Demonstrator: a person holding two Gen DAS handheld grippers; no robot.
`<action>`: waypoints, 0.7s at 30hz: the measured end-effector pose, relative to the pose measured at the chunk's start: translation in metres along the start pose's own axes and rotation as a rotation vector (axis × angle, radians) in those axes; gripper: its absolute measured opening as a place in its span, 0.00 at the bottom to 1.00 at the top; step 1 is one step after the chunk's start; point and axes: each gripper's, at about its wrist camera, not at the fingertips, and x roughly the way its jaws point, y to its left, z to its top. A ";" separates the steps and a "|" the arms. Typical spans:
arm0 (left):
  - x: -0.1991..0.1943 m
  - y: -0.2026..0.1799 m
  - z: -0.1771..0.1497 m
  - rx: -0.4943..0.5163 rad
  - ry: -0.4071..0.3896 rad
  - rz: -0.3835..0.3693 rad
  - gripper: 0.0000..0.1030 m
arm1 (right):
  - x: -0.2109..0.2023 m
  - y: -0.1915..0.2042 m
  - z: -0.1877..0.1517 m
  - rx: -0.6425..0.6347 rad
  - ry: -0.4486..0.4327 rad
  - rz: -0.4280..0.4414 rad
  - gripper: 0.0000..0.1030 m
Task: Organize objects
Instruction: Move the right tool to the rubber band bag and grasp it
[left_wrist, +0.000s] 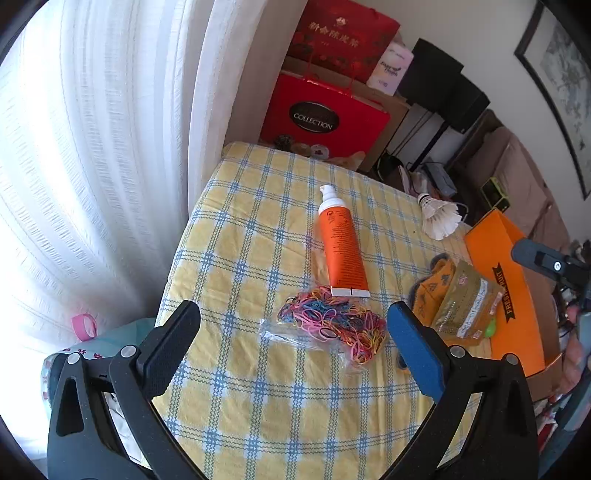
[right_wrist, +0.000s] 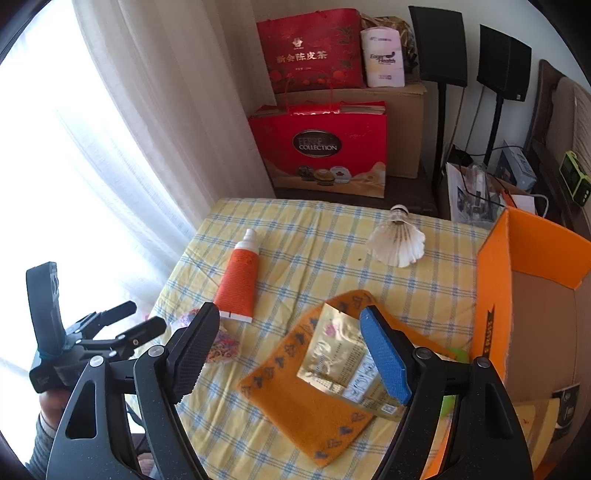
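Observation:
On the yellow checked tablecloth (left_wrist: 255, 406) lie an orange tube (left_wrist: 341, 243), a white shuttlecock (left_wrist: 439, 216), a clear bag of coloured rubber bands (left_wrist: 332, 328), and a gold packet (left_wrist: 465, 306) resting on an orange cloth (left_wrist: 428, 295). My left gripper (left_wrist: 293, 310) is open above the rubber bands, touching nothing. In the right wrist view, my right gripper (right_wrist: 290, 314) hangs open over the gold packet (right_wrist: 336, 354) and orange cloth (right_wrist: 314, 406), with nothing between its fingers. The tube (right_wrist: 238, 284), shuttlecock (right_wrist: 399, 240) and rubber bands (right_wrist: 221, 347) are there too. The left gripper (right_wrist: 147, 314) shows at the left.
An open orange cardboard box (right_wrist: 495, 295) stands at the table's right edge. Red gift bags (right_wrist: 321, 147) and a brown carton (right_wrist: 402, 122) sit behind the table. A white curtain (left_wrist: 92, 166) hangs on the left. Two black speakers on stands (right_wrist: 439, 48) line the back wall.

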 end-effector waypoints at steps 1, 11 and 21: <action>0.002 0.001 -0.001 -0.001 0.004 -0.003 0.98 | 0.006 0.005 0.004 -0.005 0.006 0.003 0.78; 0.025 -0.007 -0.012 -0.001 0.072 -0.077 0.83 | 0.077 0.030 0.025 0.008 0.095 0.011 0.72; 0.040 -0.014 -0.019 -0.013 0.085 -0.062 0.58 | 0.134 0.035 0.030 0.029 0.188 0.015 0.67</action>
